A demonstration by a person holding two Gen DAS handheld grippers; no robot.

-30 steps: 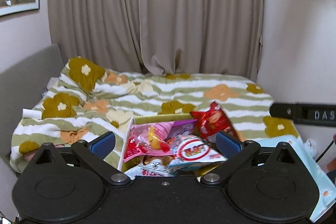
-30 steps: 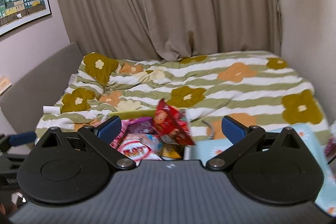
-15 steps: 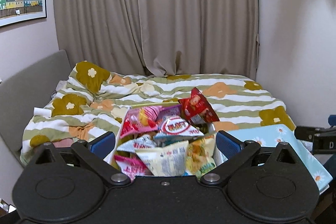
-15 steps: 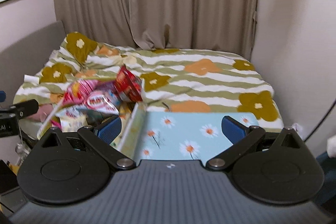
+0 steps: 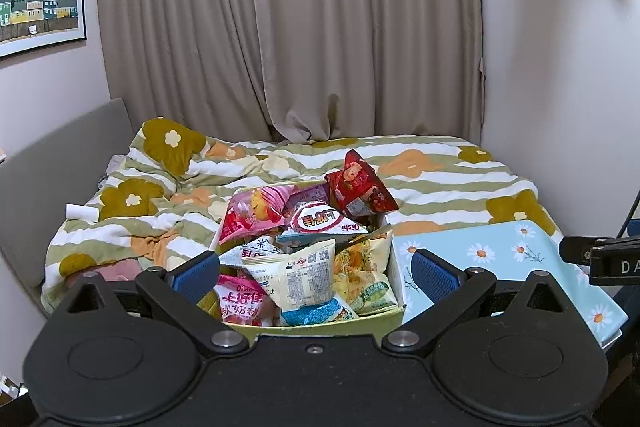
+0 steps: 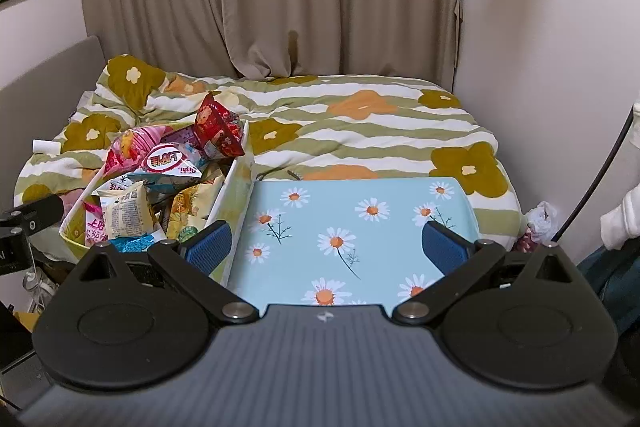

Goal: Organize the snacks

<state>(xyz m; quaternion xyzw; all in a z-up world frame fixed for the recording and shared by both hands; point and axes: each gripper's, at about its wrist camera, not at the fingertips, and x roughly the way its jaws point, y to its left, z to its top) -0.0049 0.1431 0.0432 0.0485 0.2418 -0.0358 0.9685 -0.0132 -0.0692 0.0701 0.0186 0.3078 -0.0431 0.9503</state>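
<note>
A yellow-green cardboard box (image 5: 320,327) holds several snack packets, with a red packet (image 5: 360,187) sticking up at its far end. It also shows in the right wrist view (image 6: 236,187), with the red packet (image 6: 218,129). My left gripper (image 5: 316,269) is open and empty, held just in front of the box. My right gripper (image 6: 326,245) is open and empty, above a light-blue daisy-print board (image 6: 360,227) that lies to the right of the box.
Box and board lie at the near end of a bed with a green-striped flower duvet (image 5: 440,179). Beige curtains (image 5: 320,27) hang behind. A wall stands at the right (image 6: 560,27), a grey headboard at the left (image 5: 60,155). A black cable (image 6: 600,179) hangs at right.
Both views have pulled back and risen, so more of the box and its packets shows. The right view has swung right onto the daisy board. Both grippers stay open.
</note>
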